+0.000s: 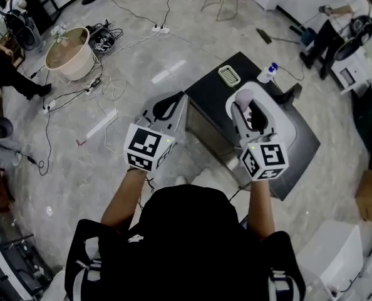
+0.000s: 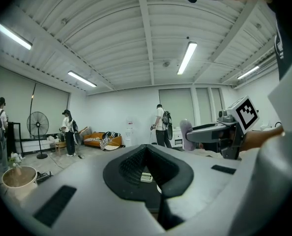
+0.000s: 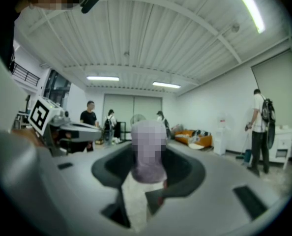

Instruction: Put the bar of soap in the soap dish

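A pale lilac bar of soap (image 1: 242, 98) sticks up between the tips of my right gripper (image 1: 247, 105), which is shut on it above the dark table (image 1: 302, 140). In the right gripper view the soap (image 3: 148, 156) fills the gap between the jaws. The white slotted soap dish (image 1: 229, 75) lies on the table's far corner, a little beyond both grippers. My left gripper (image 1: 172, 103) is shut and holds nothing, hovering over the table's left edge. Through its jaw gap, in the left gripper view, the soap dish (image 2: 146, 177) shows small.
A white bottle with a blue cap (image 1: 268, 73) stands right of the dish. Cables (image 1: 104, 86) and a round tub (image 1: 70, 52) lie on the floor to the left. A cardboard box (image 1: 371, 193) sits at right. People stand around the room's edges.
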Tool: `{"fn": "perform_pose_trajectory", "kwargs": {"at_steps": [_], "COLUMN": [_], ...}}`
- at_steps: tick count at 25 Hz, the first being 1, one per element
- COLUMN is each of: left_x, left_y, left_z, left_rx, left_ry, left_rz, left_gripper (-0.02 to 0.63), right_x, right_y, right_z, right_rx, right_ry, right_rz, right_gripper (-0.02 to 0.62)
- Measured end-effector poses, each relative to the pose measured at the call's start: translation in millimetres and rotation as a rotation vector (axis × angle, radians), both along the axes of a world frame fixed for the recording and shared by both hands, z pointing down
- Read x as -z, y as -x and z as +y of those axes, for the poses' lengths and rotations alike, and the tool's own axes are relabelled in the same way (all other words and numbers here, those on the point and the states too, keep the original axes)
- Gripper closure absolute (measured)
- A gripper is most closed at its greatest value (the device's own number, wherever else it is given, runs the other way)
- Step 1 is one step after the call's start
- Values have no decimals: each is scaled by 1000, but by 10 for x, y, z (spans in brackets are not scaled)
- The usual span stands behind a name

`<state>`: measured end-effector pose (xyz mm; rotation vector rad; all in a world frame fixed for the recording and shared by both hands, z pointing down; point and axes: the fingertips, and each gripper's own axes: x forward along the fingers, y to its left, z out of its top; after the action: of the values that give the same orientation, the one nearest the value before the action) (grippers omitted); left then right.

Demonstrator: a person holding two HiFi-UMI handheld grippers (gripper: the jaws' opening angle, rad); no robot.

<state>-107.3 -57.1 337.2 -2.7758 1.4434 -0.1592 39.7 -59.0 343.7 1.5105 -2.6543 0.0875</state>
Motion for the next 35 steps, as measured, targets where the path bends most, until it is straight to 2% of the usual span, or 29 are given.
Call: {"fn": "perform_pose_trajectory", "kwargs": {"at_steps": [7, 17, 35], "left_x": [-172, -265, -348], "left_y": [-49, -200, -714], "left_z": [-312, -922, -1937], "left_rx": [-4, 7, 47], "left_ry": [42, 53, 76], "left_rz": [-5, -39, -75], "left_gripper": [581, 581, 581], "right_x": [-117, -184, -408], "right_y": [-18, -144, -642], "right_z": [-326, -949, -2020], "right_rx": [3, 16, 50], "right_ry": [16, 33, 65], "right_rz": [5, -15, -20], "right_gripper": [391, 391, 391]}}
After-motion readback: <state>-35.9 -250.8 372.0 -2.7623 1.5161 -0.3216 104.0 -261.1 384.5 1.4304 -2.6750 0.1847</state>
